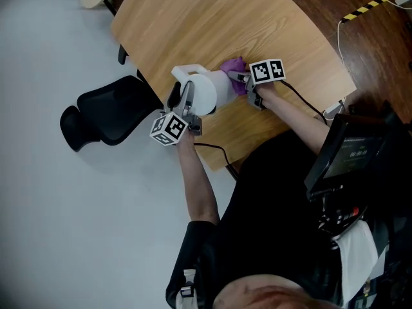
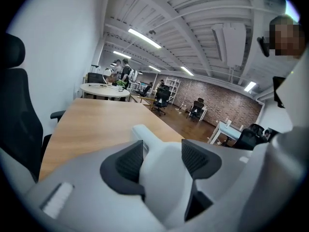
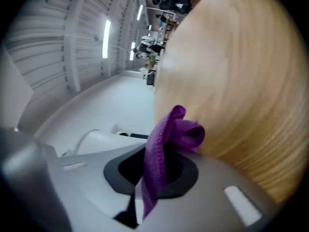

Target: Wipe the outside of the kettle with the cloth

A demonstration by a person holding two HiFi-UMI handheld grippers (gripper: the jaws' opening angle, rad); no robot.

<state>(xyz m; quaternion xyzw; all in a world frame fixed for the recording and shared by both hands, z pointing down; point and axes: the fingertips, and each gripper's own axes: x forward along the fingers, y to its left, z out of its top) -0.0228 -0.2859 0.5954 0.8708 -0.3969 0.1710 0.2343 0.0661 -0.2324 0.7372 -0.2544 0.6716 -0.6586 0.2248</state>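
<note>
Status: wipe looks barely begun or just about to start, can't judge how much of the shell is already done

White plastic kettle [image 1: 209, 90] stands upright near the front edge of the light wooden tabletop [image 1: 257, 18], between both hands

Left tool [image 2: 161, 161] is partly closed around the kettle's handle [image 2: 145, 134]. The pads sit against both sides of it, so I read it as gripped to steady the kettle

Right tool [image 3: 154, 170] is closed on the purple cloth [image 3: 176, 129], pinched in a fold with a loop sticking out past the tips. In the head view the cloth [image 1: 233, 66] is at the kettle's far right side, touching or just beside it, can't tell which

Left to do: sweep the cloth round the body, spout side and lid area

Pose: left forearm reaches straight out from the body, tool tipped slightly down at the handle. Right forearm comes in from the right, tool about level, aimed across at the kettle's flank

Black office chair [image 1: 109, 111] sits beside the tabletop, clear of the work
</note>
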